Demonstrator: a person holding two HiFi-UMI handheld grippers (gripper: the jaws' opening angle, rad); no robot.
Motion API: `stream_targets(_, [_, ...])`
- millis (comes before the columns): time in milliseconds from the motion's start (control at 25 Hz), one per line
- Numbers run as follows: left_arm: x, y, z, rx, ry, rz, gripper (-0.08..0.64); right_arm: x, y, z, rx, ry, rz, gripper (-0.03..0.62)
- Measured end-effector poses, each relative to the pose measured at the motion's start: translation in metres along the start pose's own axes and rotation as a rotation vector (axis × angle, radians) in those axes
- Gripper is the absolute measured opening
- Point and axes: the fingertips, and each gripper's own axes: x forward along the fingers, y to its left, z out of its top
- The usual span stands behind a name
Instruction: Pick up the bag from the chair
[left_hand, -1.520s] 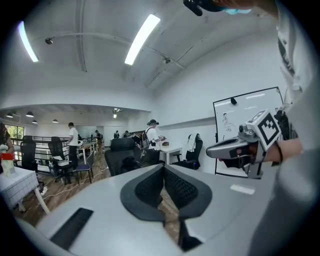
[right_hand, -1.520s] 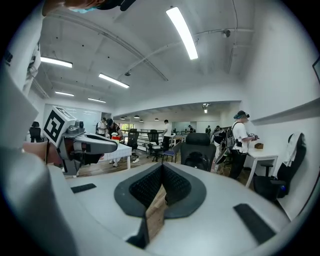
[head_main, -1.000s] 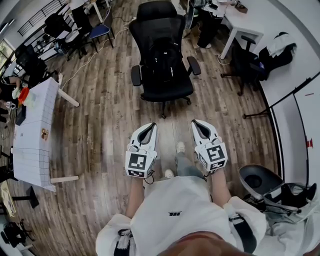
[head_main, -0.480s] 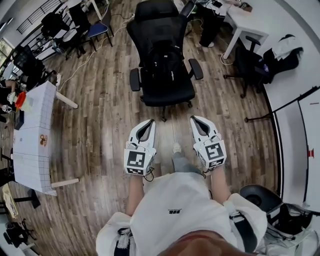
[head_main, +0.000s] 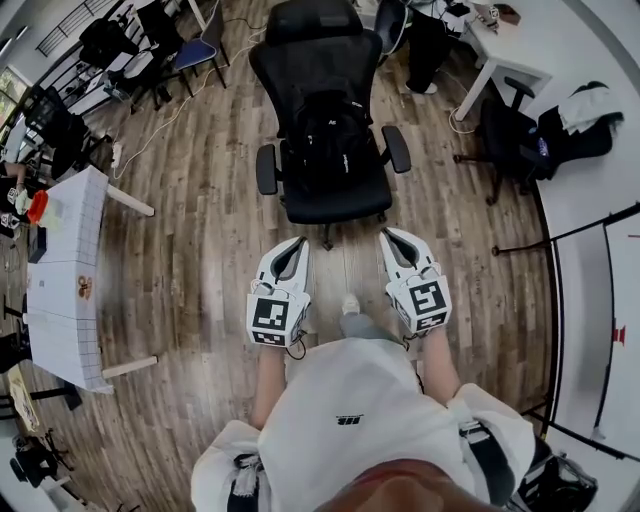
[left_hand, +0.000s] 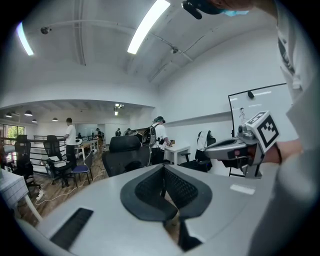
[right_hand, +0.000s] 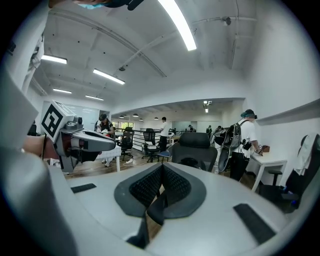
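Both closed, empty: left gripper (head_main: 296, 247), right gripper (head_main: 393, 237) (bag (head_main: 329, 132) well apart).

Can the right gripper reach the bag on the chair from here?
Probably not yet. The bag sits on the chair, with bare floor between it and the right gripper, whose jaws are shut. Nothing blocks the way.

Your bag (head_main: 328, 135) is black on the black chair (head_main: 335, 198), so you can't trace its edges. In both gripper views the chair's seat is hidden behind your left gripper (left_hand: 163, 184) and right gripper (right_hand: 161, 187).
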Motion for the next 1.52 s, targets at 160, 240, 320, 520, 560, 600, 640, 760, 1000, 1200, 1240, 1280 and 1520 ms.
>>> stream_targets(160, [0.029,0.013,0.006,-0.005,-0.002,0.011,0.012,0.025,-0.021,0.005,0.003,-0.004,0.025,-0.006])
stream_targets(240, [0.043,0.019,0.008,-0.005,-0.003,0.016,0.012,0.037,-0.03,0.006,0.001,-0.004,0.035,-0.005])
stream_targets(320, [0.056,0.025,0.011,-0.003,-0.003,0.021,0.012,0.049,-0.039,0.008,0.003,-0.006,0.041,-0.005])
stream_targets(520, [0.089,0.034,0.018,-0.001,-0.007,0.035,0.012,0.073,-0.061,0.012,0.01,-0.017,0.058,-0.005])
stream_targets(560, [0.095,0.035,0.019,0.001,-0.008,0.038,0.012,0.077,-0.065,0.013,0.01,-0.019,0.061,-0.005])
stream_targets(600, [0.1,0.037,0.021,0.004,-0.009,0.04,0.012,0.081,-0.069,0.014,0.009,-0.021,0.065,-0.006])
stream_targets(640, [0.105,0.038,0.022,0.006,-0.01,0.043,0.012,0.085,-0.072,0.014,0.01,-0.021,0.067,-0.006])
stream_targets(760, [0.116,0.044,0.024,0.013,-0.009,0.053,0.012,0.098,-0.08,0.015,0.014,-0.021,0.078,-0.005])
stream_targets(1000, [0.132,0.056,0.026,0.018,-0.004,0.069,0.012,0.117,-0.088,0.016,0.014,-0.021,0.092,-0.005])
stream_targets(1200, [0.143,0.067,0.024,0.023,-0.002,0.072,0.012,0.13,-0.096,0.014,0.017,-0.019,0.083,-0.005])
stream_targets(1240, [0.146,0.07,0.023,0.025,-0.002,0.072,0.012,0.134,-0.097,0.013,0.017,-0.019,0.082,-0.005])
stream_targets(1280, [0.149,0.073,0.022,0.025,-0.002,0.071,0.012,0.138,-0.098,0.012,0.016,-0.017,0.08,-0.005])
stream_targets(1520, [0.17,0.099,0.021,0.016,-0.006,0.054,0.012,0.169,-0.105,0.014,0.015,-0.007,0.064,-0.005])
